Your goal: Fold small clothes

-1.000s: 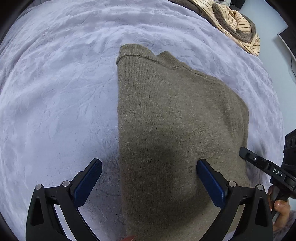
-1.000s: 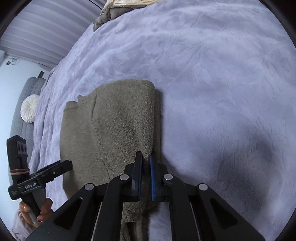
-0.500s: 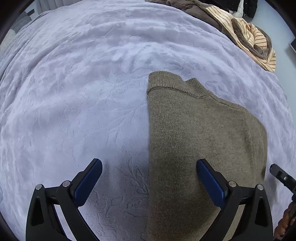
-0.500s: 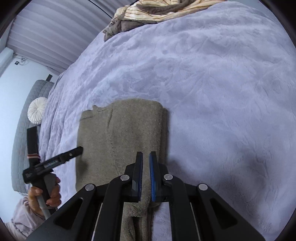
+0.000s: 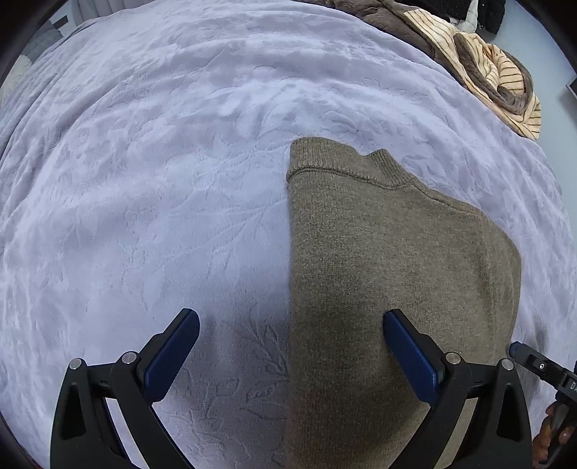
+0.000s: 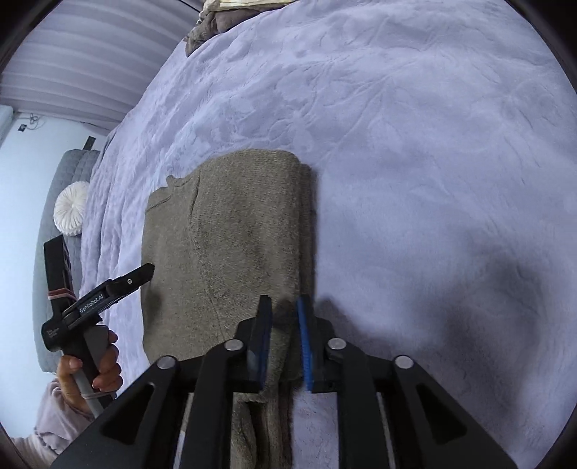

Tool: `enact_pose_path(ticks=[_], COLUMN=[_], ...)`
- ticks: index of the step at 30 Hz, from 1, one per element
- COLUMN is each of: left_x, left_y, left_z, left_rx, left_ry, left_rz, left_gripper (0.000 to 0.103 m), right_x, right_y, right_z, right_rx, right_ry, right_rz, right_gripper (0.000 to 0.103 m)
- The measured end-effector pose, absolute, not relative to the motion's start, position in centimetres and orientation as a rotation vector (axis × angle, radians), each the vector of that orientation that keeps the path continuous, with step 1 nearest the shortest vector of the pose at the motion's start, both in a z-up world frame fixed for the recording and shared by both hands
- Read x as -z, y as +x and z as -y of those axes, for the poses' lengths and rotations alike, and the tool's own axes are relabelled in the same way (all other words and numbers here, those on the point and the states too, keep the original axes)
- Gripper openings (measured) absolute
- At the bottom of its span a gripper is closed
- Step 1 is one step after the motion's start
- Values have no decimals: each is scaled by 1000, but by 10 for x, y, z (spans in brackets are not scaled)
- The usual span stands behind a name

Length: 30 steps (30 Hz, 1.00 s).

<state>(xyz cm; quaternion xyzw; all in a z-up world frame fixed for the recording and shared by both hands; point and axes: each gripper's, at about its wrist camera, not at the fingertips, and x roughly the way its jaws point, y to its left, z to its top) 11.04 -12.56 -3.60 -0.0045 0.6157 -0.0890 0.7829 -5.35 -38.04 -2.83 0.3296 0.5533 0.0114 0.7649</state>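
I see the brown sweater [image 5: 389,274] lying on the purple blanket [image 5: 162,180] with its sides folded in, my left claw [image 5: 290,346] wide open above it, my right claw [image 6: 283,339] opening off its edge, so it needs one more fold, I think.

Olive-brown knit sweater [image 5: 389,259], folded lengthwise, flat on the lavender blanket [image 5: 162,187], collar at the far end

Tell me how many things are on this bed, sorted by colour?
Olive-brown sweater: 1
Cream, brown-striped garment in the pile at the far edge: 1
Plain brown garment in that pile: 1
Total: 3, all on the lavender blanket.
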Motion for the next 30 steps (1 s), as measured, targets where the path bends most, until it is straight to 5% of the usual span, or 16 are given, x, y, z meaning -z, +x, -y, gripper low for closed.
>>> enact_pose_path(ticks=[2, 30], left_x=[36, 63], left_y=[111, 86], left_z=[125, 133], left_rx=[192, 615], left_ry=[-7, -164], left_rz=[-1330, -1543], left_gripper=[102, 102], right_x=[31, 63], right_y=[-59, -39], right_z=[387, 389], right_rx=[-16, -237], right_ry=[756, 895], right_rz=[-1196, -1244], right_gripper=[49, 55])
